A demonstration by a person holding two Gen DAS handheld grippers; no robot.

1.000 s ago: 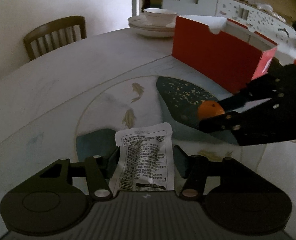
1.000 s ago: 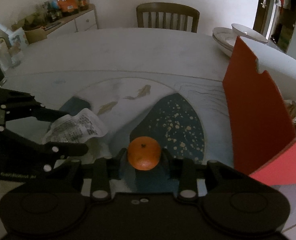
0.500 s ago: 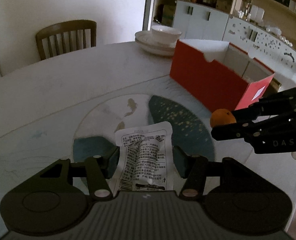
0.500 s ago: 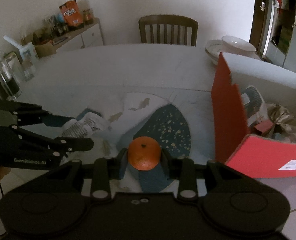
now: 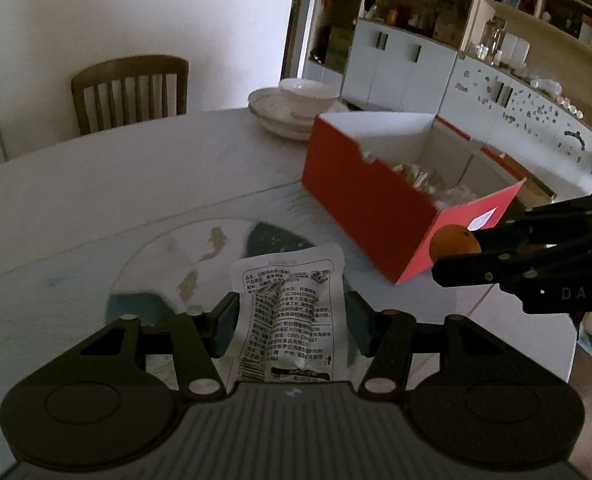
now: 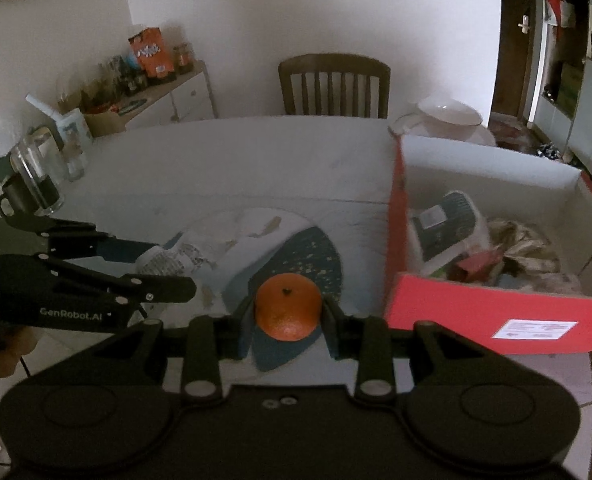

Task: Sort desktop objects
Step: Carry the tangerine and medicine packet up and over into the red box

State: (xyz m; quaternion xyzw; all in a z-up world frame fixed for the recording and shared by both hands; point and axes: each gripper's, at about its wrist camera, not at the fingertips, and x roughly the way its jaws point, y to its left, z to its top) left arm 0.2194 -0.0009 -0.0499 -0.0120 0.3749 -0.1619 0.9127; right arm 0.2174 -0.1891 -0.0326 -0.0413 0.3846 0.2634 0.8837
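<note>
Left gripper (image 5: 290,322) is pinching a white printed snack packet (image 5: 290,312) above the table (image 5: 136,184). Right gripper (image 6: 288,308) is squeezing an orange (image 6: 288,306) — hanging just beside the red box (image 6: 495,312).

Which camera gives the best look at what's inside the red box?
The right wrist view: it looks down into the red box, showing packets and crumpled wrappers. The left wrist view shows mostly the box's red outer wall and only a pale heap at the rim.
</note>
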